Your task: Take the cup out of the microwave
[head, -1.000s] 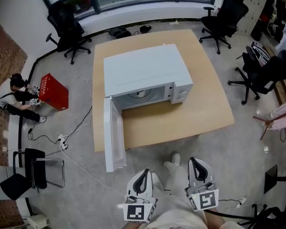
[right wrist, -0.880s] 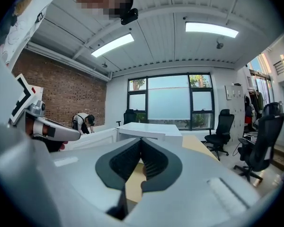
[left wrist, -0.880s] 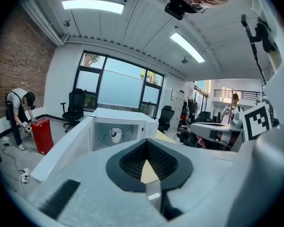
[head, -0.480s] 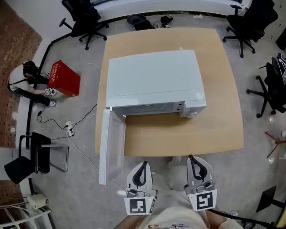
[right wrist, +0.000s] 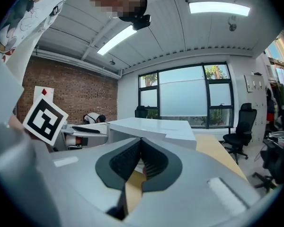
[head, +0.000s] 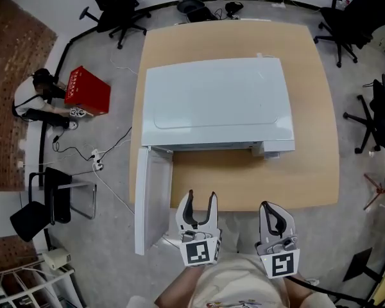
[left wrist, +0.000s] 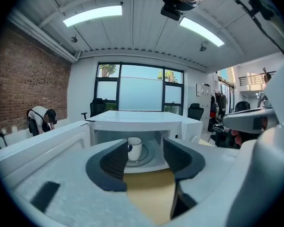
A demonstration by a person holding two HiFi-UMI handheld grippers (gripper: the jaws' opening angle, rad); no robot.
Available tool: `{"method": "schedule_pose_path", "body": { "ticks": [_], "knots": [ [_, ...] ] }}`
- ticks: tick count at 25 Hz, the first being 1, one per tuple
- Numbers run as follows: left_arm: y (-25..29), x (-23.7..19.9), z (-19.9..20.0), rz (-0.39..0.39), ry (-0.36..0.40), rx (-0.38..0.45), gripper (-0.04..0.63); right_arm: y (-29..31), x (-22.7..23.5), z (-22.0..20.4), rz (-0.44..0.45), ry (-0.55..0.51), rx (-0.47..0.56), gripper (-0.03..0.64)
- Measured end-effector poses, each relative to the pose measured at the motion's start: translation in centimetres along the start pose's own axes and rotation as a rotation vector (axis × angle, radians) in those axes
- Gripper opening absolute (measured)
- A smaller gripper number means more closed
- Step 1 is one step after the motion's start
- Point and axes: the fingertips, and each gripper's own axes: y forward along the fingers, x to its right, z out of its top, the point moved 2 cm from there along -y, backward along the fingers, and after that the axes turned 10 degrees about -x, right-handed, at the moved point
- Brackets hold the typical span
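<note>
A white microwave (head: 218, 101) stands on a wooden table (head: 308, 165), its door (head: 151, 197) swung open toward the front left. In the left gripper view a white cup (left wrist: 134, 148) with a dark handle sits on the turntable inside the cavity (left wrist: 149, 141). The head view hides the cup under the microwave's top. My left gripper (head: 200, 196) (left wrist: 145, 145) hovers at the table's front edge, well short of the cup. Its jaws are opening and nothing is between them. My right gripper (head: 274, 209) (right wrist: 141, 142) is beside it, shut and empty.
A person (head: 38, 98) crouches by a red box (head: 86, 90) on the floor at left. Cables (head: 102, 165) run across the floor near the door. Office chairs (head: 115, 5) stand at the back and right, and a black chair (head: 45, 207) at the left.
Both grippers have moved forward to the table's front edge, and the view now looks straight down on the microwave. The left jaws went from shut to open.
</note>
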Motion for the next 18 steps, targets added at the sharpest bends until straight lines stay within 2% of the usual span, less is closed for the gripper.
{"method": "schedule_pose_path", "body": {
  "ticks": [4, 12, 18],
  "knots": [
    [4.9, -1.3, -1.5, 0.002, 0.009, -0.014, 0.272, 1.8, 0.2, -1.6, -0.004, -0.01, -0.031, 0.008],
    [13.9, -3.6, -4.8, 0.034, 0.047, -0.065, 0.295, 6.2, 1.2, -5.6, 0.018, -0.055, -0.077, 0.008],
    [19.6, -4.9, -5.4, 0.047, 0.012, -0.074, 0.35, 7.5, 1.0, -7.0, 0.022, -0.029, -0.114, 0.008]
  ]
}}
